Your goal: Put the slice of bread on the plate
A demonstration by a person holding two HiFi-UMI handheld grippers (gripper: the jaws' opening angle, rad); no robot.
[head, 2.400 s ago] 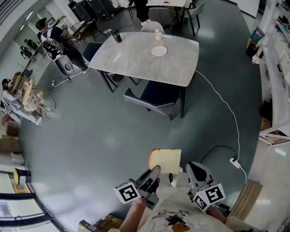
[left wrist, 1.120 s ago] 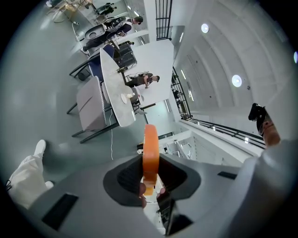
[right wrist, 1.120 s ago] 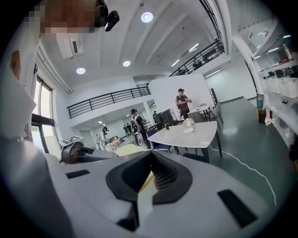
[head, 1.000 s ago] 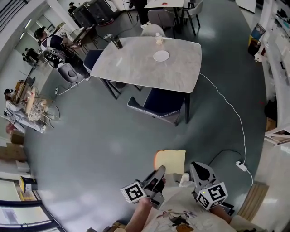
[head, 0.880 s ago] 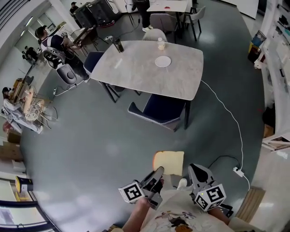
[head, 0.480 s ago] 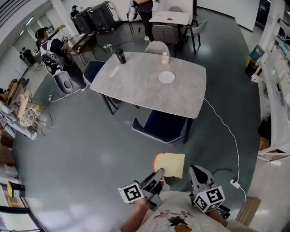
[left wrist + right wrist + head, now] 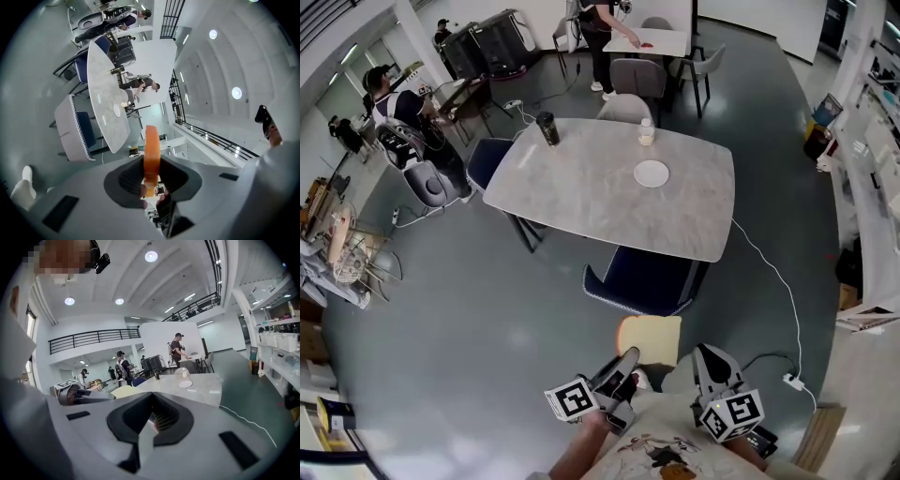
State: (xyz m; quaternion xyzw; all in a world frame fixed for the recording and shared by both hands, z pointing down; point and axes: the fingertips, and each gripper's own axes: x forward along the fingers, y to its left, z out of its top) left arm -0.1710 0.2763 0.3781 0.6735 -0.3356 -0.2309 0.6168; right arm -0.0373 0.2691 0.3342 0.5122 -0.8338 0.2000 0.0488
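The pale square slice of bread with its orange-brown crust [image 7: 649, 339] is hanging in the air over the grey floor, well short of the grey stone-look table [image 7: 581, 187] and on its near side. It is being held at its lower edge by the left gripper [image 7: 623, 361], whose jaws are pressing on it from both faces. In the left gripper view the slice is standing edge-on between the pads, crust outward. Judging by its look, the slice is going to handle as something very light, soft and spongy. It is likely to dent under a hard squeeze, tear at the crumb, and droop if carried flat by one corner. The crusted rim is probably offering the firmest hold, and a gentle pinch there, as now, is looking like the sensible grip. The right gripper [image 7: 708, 361] is riding alongside, equally far from the table, with its jaws drawn together and nothing between them. A dark blue upholstered chair [image 7: 642, 277] is sitting tucked under the table's near edge. The small round white plate [image 7: 652, 173] is lying on the table top toward its far side. A small pale bottle [image 7: 646, 132] is standing just beyond it, and a dark cup [image 7: 547, 127] is standing near the table's far-left edge.
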